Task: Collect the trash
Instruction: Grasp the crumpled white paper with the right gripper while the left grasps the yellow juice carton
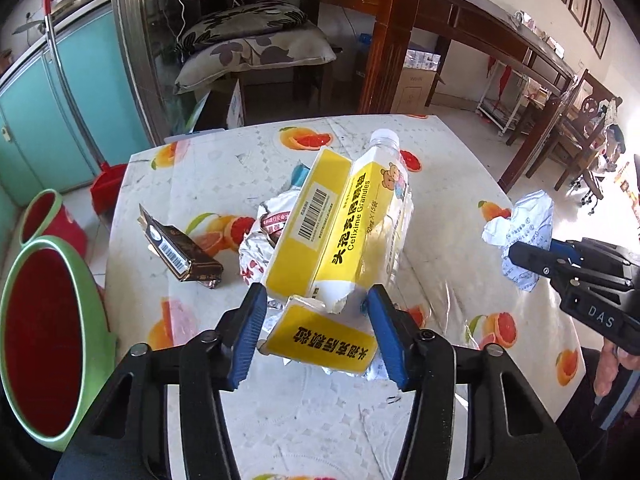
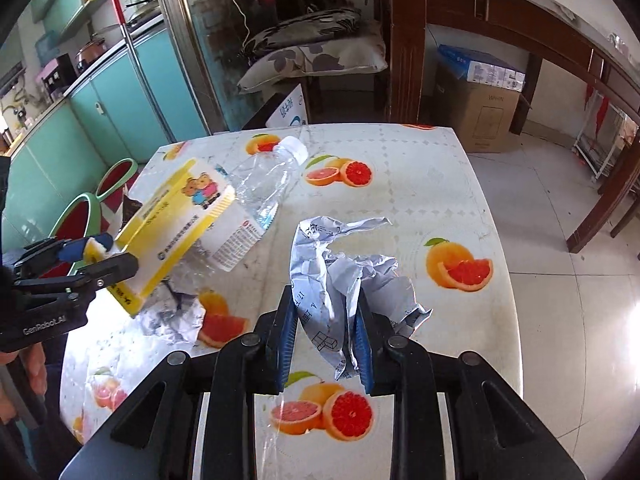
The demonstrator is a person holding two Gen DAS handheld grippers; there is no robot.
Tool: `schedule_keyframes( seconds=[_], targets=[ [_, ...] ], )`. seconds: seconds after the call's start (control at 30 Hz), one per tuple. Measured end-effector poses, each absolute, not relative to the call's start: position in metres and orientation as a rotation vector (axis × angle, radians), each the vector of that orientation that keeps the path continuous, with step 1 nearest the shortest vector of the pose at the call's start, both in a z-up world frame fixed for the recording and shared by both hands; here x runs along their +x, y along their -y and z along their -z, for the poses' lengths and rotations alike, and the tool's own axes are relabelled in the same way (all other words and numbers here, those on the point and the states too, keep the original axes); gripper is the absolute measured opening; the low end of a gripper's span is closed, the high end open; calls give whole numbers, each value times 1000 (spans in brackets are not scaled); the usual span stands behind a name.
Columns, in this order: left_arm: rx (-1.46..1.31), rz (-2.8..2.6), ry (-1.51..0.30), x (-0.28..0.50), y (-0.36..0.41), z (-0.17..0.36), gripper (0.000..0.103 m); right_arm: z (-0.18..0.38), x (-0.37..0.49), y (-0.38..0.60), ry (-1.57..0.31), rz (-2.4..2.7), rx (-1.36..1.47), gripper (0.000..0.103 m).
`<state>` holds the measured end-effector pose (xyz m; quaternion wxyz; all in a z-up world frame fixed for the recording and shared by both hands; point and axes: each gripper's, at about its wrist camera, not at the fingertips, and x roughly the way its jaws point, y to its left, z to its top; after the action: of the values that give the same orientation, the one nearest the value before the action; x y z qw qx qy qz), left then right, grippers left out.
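Now L claw [image 1: 316,320] clenches yellow box [image 1: 320,224] flap, box running lengthwise away toward bottle [image 1: 390,184]; R claw [image 2: 326,340] grips crumpled paper [image 2: 348,276].

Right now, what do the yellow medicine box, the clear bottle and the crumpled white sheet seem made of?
Yellow medicine box: printed cardboard, slightly glossy; its flap is torn. Clear bottle: thin see-through plastic, dented, white cap. Crumpled white sheet: probably printed paper, matte, holding sharp creases.

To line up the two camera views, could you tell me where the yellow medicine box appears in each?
Left wrist view: the yellow medicine box lies centre frame, its torn flap between the left hand-held gripper's fingers.
Right wrist view: the box sits at left, its near end in that gripper.
Shared landmark: the clear plastic bottle lying against the box.
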<state>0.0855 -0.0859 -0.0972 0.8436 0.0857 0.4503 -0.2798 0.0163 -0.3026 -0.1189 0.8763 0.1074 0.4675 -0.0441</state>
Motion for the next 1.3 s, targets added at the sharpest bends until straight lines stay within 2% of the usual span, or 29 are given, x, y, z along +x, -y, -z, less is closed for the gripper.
schedule_keyframes(
  seconds=[0.03, 0.07, 0.27, 0.53, 0.8, 0.83, 1.3],
  targets=[
    [173, 592, -954, 86, 84, 97, 30, 118, 16, 300, -974, 88, 224, 24],
    [163, 594, -954, 86, 83, 96, 24, 117, 16, 296, -971, 84, 224, 24],
    [131, 615, -931, 84, 77, 84, 13, 109, 13, 286, -949, 68, 235, 24],
    [140, 636, -925, 79, 74, 80, 13, 99, 8, 284, -926, 65, 232, 24],
    [109, 648, -889, 72, 67, 65, 5, 83, 4, 280, -892, 63, 214, 24],
    [111, 650, -878, 71, 67, 61, 0, 81, 4, 279, -887, 62, 213, 24],
    [90, 599, -804, 77, 36, 34, 0, 49, 11, 254, -821, 19, 160, 24]
  ],
)
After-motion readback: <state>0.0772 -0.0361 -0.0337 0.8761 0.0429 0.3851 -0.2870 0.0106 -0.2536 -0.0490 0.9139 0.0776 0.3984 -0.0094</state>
